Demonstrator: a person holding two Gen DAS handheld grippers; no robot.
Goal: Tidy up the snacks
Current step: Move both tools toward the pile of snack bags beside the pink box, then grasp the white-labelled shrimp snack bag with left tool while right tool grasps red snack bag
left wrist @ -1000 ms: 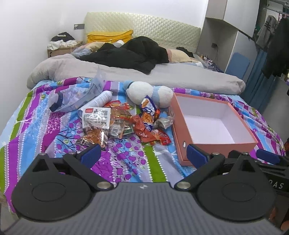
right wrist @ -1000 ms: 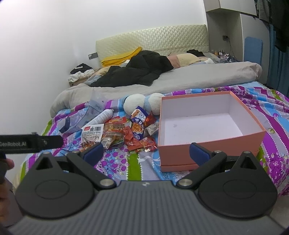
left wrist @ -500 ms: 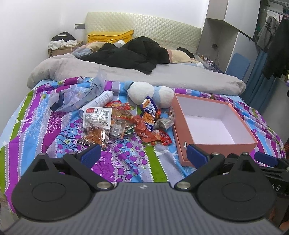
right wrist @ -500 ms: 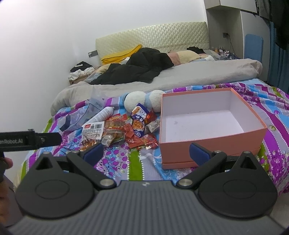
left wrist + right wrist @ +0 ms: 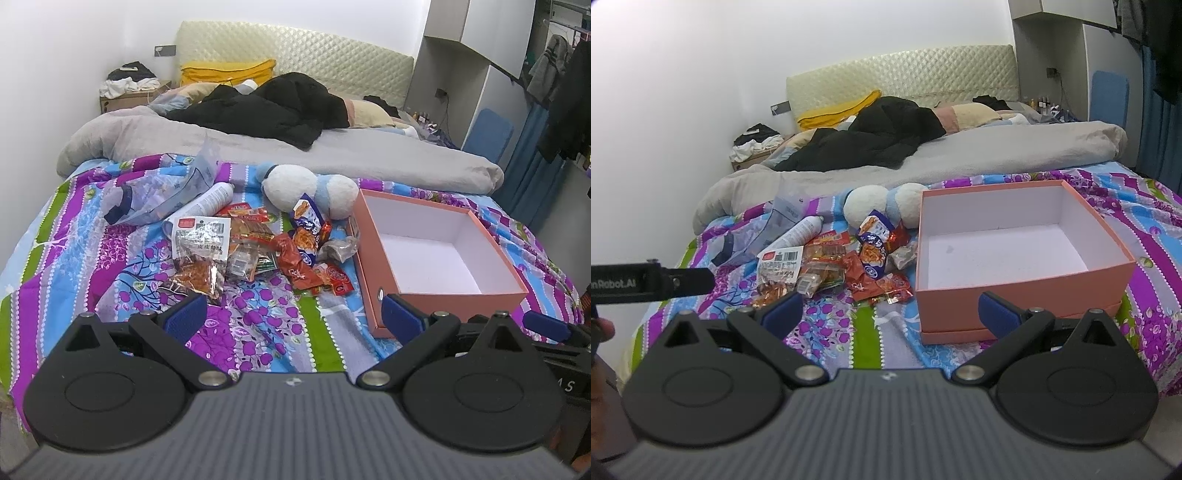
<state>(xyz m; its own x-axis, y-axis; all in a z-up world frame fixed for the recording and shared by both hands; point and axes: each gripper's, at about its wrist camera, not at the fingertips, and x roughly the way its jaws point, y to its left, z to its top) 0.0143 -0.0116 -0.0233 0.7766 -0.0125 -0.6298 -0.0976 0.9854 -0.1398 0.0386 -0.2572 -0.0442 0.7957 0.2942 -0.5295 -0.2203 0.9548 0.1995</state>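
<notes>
The bedsheet runs in purple, blue, green and grey stripes with purple flower prints. Mid-frame, the box is salmon-pink outside, white inside. The snack packets left of it are mostly red and orange, one blue-and-white. The plush toy is white and pale blue. Upper frame: grey duvet, black clothes, yellow pillow.
</notes>
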